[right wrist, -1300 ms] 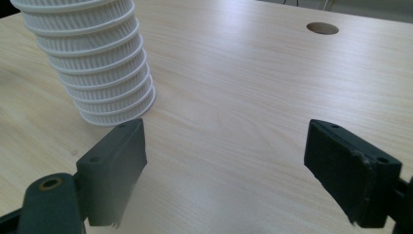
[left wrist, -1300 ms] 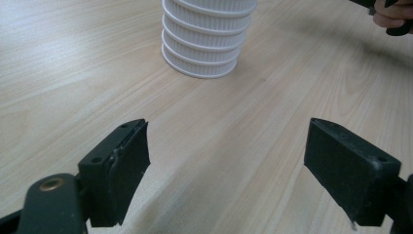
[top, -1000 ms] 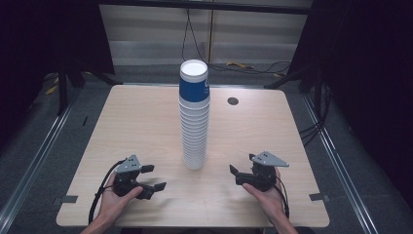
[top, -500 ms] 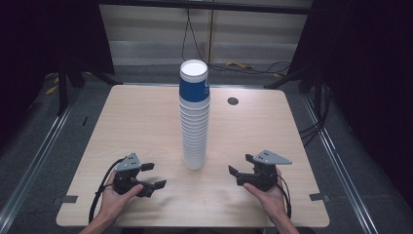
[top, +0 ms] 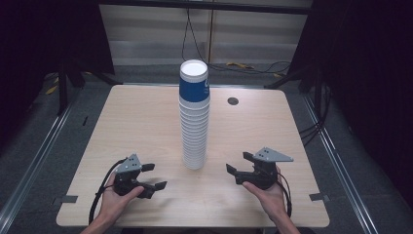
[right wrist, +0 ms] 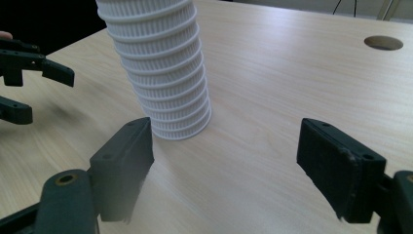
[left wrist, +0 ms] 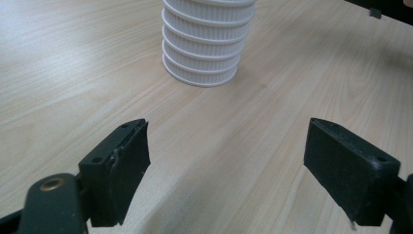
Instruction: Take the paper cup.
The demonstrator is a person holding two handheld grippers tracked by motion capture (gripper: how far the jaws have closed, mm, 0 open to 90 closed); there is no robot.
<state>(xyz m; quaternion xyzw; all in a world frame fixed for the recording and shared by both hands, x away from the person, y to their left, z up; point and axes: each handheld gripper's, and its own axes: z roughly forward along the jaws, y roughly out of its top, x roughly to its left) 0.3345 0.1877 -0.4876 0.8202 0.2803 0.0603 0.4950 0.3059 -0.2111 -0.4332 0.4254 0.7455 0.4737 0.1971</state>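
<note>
On the pale wooden tabletop (top: pixel 146 122), the left gripper (top: pixel 155 176) rests near the front edge, released, nothing between its jaws. At the centre stands a tall upright stack of white paper cups (top: pixel 194 126), its top cup blue-banded. To its right, well apart, the right gripper (top: pixel 236 164) has just been closing partway; its jaws stand spread and empty, pointing toward the stack's base.

— That cup stack (top: pixel 194 119) near the table's (top: pixel 136 126) middle — what colours?
— Ribbed white, the top cup banded blue. The table is pale wood grain, with a dark round hole (top: pixel 233 101) towards its far right corner.
</note>
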